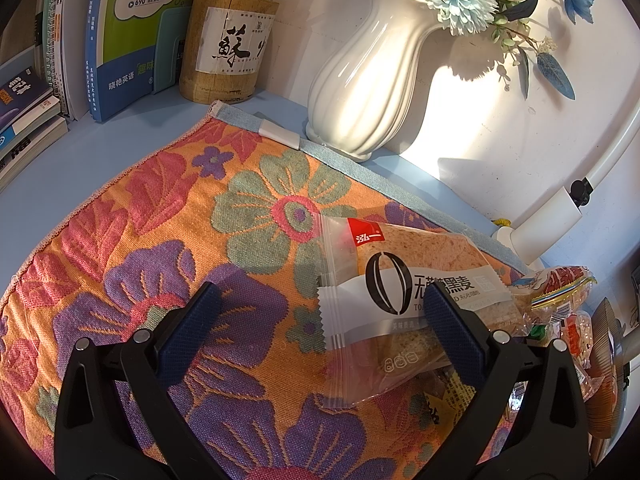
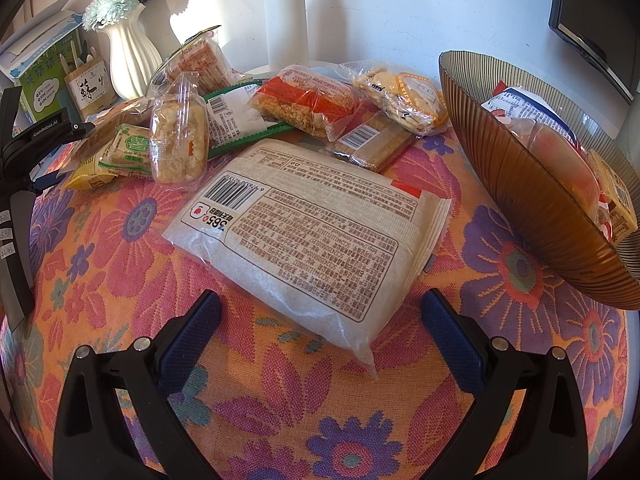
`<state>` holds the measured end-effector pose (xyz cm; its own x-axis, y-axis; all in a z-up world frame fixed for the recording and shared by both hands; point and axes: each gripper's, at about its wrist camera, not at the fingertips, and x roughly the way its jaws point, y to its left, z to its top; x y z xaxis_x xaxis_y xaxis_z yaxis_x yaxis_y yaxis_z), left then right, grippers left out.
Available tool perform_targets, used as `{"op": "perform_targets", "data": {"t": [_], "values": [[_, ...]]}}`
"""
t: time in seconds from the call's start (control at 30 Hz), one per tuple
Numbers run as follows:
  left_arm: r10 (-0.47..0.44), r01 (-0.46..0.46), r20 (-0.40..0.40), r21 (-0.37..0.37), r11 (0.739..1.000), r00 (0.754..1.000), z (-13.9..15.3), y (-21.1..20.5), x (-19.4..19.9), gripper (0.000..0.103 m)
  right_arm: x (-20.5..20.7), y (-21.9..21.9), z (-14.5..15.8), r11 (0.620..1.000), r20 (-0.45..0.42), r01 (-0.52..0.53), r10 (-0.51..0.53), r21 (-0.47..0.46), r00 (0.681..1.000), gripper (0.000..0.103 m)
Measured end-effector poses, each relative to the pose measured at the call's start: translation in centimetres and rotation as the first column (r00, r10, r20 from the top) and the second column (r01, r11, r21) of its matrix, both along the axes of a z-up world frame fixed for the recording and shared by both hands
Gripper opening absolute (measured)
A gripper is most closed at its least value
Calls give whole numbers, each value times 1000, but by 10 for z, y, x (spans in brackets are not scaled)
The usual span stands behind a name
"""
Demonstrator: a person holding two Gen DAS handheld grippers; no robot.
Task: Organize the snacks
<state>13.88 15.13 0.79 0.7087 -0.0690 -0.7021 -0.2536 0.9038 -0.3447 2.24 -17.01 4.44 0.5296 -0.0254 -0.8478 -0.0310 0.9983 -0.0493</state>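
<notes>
In the left wrist view a wrapped slice of dark toast [image 1: 404,296] lies on the flowered cloth, its left end between my open left gripper's [image 1: 320,312] fingers and its right part under the right finger. More snack packets [image 1: 560,312] pile up at the right edge. In the right wrist view a large white bread pack [image 2: 316,232], label side up, lies just ahead of my open right gripper [image 2: 320,312]. Behind it sit several small snack packets [image 2: 308,104]. A ribbed brown bowl [image 2: 532,192] at the right holds a few packets.
A white vase [image 1: 372,92] with pale blue flowers, a bamboo pen holder [image 1: 228,48] and upright books [image 1: 120,40] stand at the back. A white lamp post [image 2: 286,28] rises behind the snacks. A dark monitor [image 2: 600,16] is at the far right.
</notes>
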Motion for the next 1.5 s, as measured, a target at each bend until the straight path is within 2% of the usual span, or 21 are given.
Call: {"op": "perform_targets", "data": {"t": [0.33, 0.47, 0.6, 0.7, 0.77, 0.8, 0.83, 0.87, 0.93, 1.0, 1.03, 1.07, 1.1, 1.13, 1.17, 1.23, 1.3, 1.4, 1.5], "values": [[-1, 1, 5, -8, 1000, 1000, -1, 1, -1, 100, 0, 0, 0, 1000, 0, 0, 0, -1, 1000, 98], [9, -9, -13, 21, 1000, 1000, 0, -4, 2, 100, 0, 2, -1, 1000, 0, 1, -1, -8, 1000, 98], [25, -25, -9, -4, 1000, 1000, 0, -2, 2, 100, -1, 1, -1, 1000, -3, 2, -2, 1, 1000, 98], [-48, 49, -53, 28, 998, 997, 8, -5, 2, 99, -3, 2, 3, 998, -47, -68, 69, 9, 997, 98], [-128, 131, -34, 125, 983, 991, 23, -13, -8, 99, -7, -1, 8, 989, -72, -150, 150, 7, 986, 98], [-165, 166, -16, 177, 970, 986, 31, -18, -13, 100, -11, -5, 15, 987, -49, -160, 159, -22, 986, 98], [-226, 223, -8, 213, 951, 974, 38, -24, -14, 100, -13, -7, 21, 985, -29, -169, 168, -37, 985, 98], [-279, 276, -19, 218, 936, 960, 43, -27, -11, 100, -14, -9, 27, 982, -10, -185, 185, -42, 983, 98], [-373, 384, -90, 205, 900, 923, 46, -34, 8, 100, -7, -9, 35, 969, -24, -245, 244, -22, 969, 98], [-426, 456, -166, 244, 856, 889, 47, -42, 29, 100, 1, -4, 33, 963, -64, -268, 265, -38, 962, 98], [-427, 470, -199, 297, 831, 882, 49, -45, 43, 100, 8, -4, 31, 965, -86, -263, 261, -18, 962, 98], [-429, 477, -211, 310, 822, 878, 51, -44, 52, 100, 16, -9, 27, 970, -103, -236, 242, 62, 965, 98], [-452, 501, -225, 268, 823, 863, 51, -41, 68, 100, 20, -13, 25, 969, -107, -215, 228, 122, 968, 98], [-470, 518, -237, 219, 827, 850, 48, -38, 78, 100, 28, -23, 21, 961, -109, -160, 188, 227, 976, 98], [-479, 527, -257, 168, 833, 839, 42, -35, 89, 100, 32, -32, 18, 954, -110, -111, 147, 278, 983, 98], [-471, 522, -308, 106, 847, 827, 23, -34, 105, 100, 37, -47, 15, 928, -84, -40, 77, 371, 994, 98], [-508, 536, -273, 36, 843, 817, 13, -35, 109, 100, 35, -48, 14, 914, -85, -12, 51, 406, 995, 98], [-520, 539, -241, 21, 842, 820, 11, -33, 93, 98, 24, -29, 17, 931, -109, -68, 114, 358, 988, 98], [-566, 583, -232, 6, 812, 791, 14, -31, 62, 97, -2, 3, 19, 898, -142, -204, 278, 390, 950, 98]]}}
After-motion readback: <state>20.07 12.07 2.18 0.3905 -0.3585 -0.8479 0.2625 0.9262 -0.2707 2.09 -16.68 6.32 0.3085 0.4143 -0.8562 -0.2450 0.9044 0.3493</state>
